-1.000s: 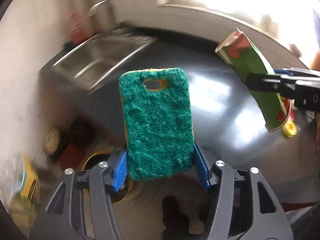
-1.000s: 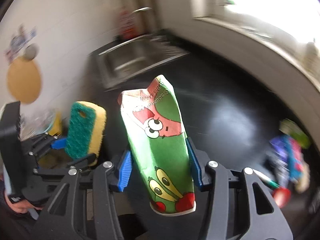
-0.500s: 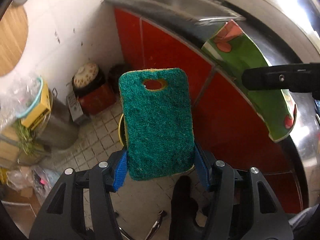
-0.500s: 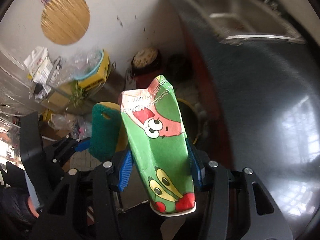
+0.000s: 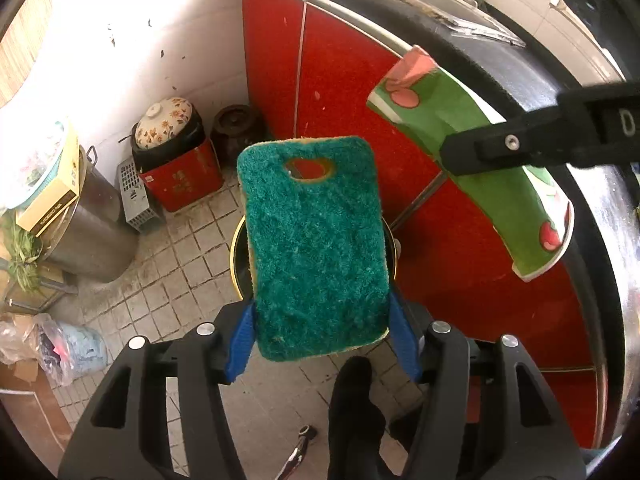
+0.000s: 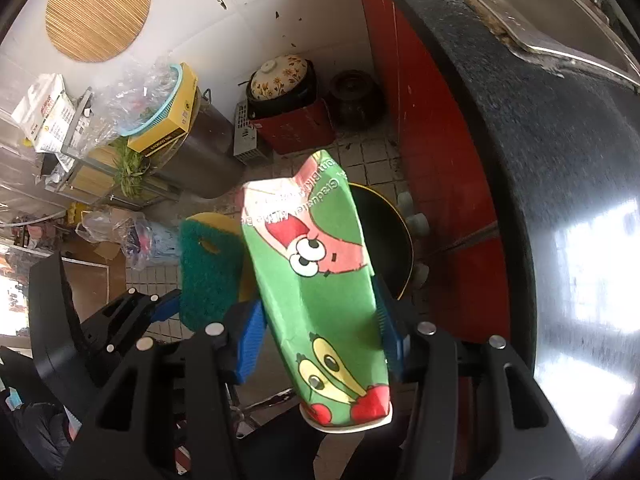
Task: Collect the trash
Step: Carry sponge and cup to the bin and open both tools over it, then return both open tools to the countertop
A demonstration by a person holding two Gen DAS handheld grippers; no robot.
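- Left wrist view: the left gripper (image 5: 320,332) has its blue ribbed pads (image 5: 240,340) clamped on the lower sides of a sponge (image 5: 316,248), a rounded rectangle with a fuzzy green scouring face, a thin yellow foam edge and an oval hole near its far end
- Directly beyond the sponge, on the pale tiled floor (image 5: 168,280), sits a round black bin with a yellow rim (image 5: 236,256), mostly hidden by the sponge
- To the right, the right gripper (image 5: 532,148) reaches in as a black bar across a flattened green paper cup (image 5: 476,184) with pink and red print and a white rolled rim
- Glossy red cabinet doors (image 5: 344,92) curve along the far right under a dark speckled counter (image 5: 500,68)
- Far left stand a flowered ceramic lid on a black pot (image 5: 166,120) and a dull steel drum (image 5: 96,228)

- Right wrist view: the right gripper (image 6: 320,344) pinches the paper cup (image 6: 316,280) between its blue pads (image 6: 250,344); the cup is crushed flat, creased, printed with cartoon faces, rim nearest the camera
- Just left of it the left gripper (image 6: 200,304) holds the sponge (image 6: 208,272) upright
- The bin (image 6: 384,248) lies on the floor behind the cup, beside the red cabinets (image 6: 424,128)
- A round woven mat (image 6: 96,8) hangs on the white wall, far left
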